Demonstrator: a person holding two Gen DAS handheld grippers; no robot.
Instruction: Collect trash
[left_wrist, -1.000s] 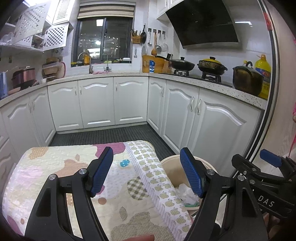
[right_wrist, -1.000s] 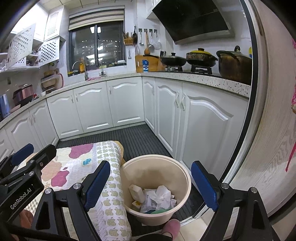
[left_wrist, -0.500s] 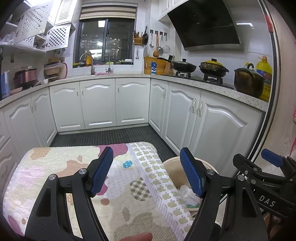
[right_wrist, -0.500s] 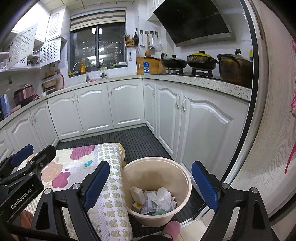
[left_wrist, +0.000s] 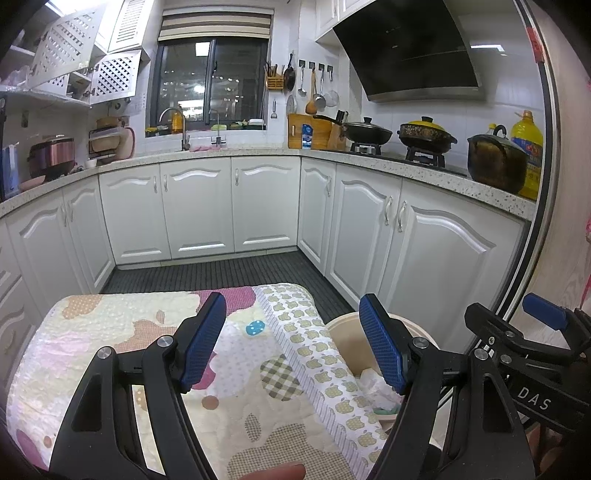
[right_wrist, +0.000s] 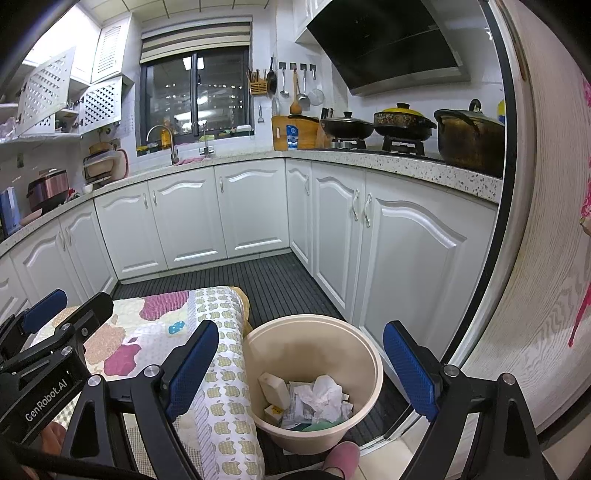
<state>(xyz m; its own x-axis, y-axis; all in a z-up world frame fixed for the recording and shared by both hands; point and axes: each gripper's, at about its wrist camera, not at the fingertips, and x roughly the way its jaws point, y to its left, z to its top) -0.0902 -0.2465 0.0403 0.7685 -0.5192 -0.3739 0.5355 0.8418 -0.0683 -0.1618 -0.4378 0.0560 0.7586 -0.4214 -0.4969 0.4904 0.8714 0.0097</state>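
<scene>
A beige bin stands on the dark floor beside a table under a quilted apple-print cloth. Crumpled white paper, a small pale carton and something green lie in its bottom. My right gripper hangs open above the bin with nothing between its blue pads. My left gripper is open and empty over the cloth, near the table's right edge. In the left wrist view the bin is half hidden behind the right finger. Each gripper shows in the other's view: right gripper, left gripper.
White base cabinets run around the dark ribbed floor, close behind the bin. A pale wood-grain door frame rises at the right. A pink slipper rests by the bin's near side. Pots stand on the counter.
</scene>
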